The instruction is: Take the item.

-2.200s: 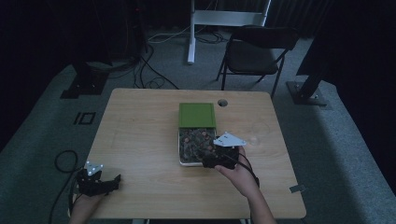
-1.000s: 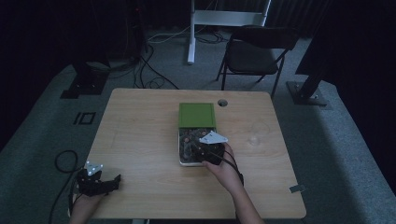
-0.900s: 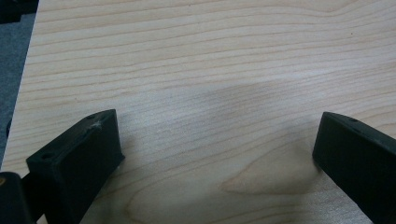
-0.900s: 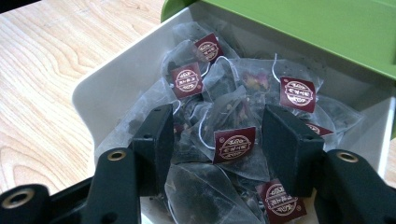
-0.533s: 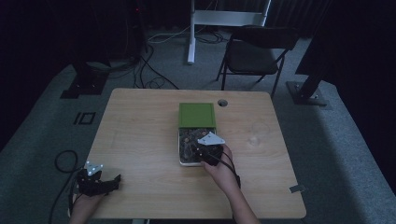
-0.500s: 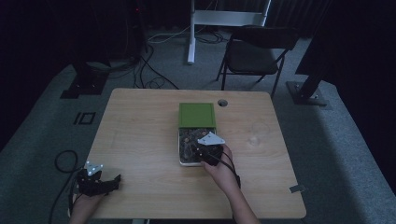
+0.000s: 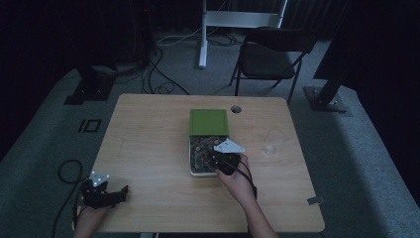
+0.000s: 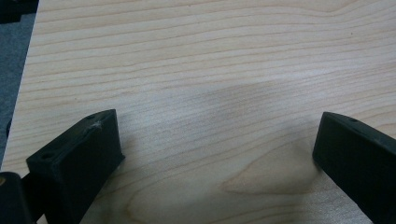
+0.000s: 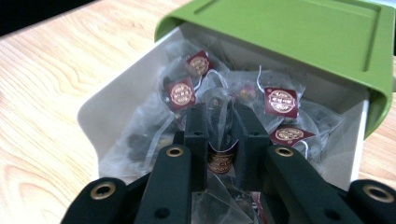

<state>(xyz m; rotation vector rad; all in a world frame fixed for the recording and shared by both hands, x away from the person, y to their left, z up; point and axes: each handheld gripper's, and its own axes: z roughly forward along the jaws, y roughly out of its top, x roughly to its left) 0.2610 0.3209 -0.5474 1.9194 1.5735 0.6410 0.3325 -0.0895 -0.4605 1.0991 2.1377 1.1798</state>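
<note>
High view: a light wooden desk (image 7: pixel 148 148) carries a white rectangular box (image 7: pixel 194 171) of clear tea sachets, its green lid (image 7: pixel 209 122) slid partly back. The right gripper (image 7: pixel 224 161) reaches into the open end. In the right gripper view its jaws are clenched on one clear mesh tea sachet (image 9: pixel 219 116), not yet lifted out of the box. The left gripper (image 8: pixel 219 158) rests with jaws spread wide at the desk's near left corner. The pick seems just begun.

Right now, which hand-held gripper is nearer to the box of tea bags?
The right hand-held gripper: it reaches into the box, jaws shut on a tea bag. The left hand-held gripper sits open at the table's near-left corner.
</note>
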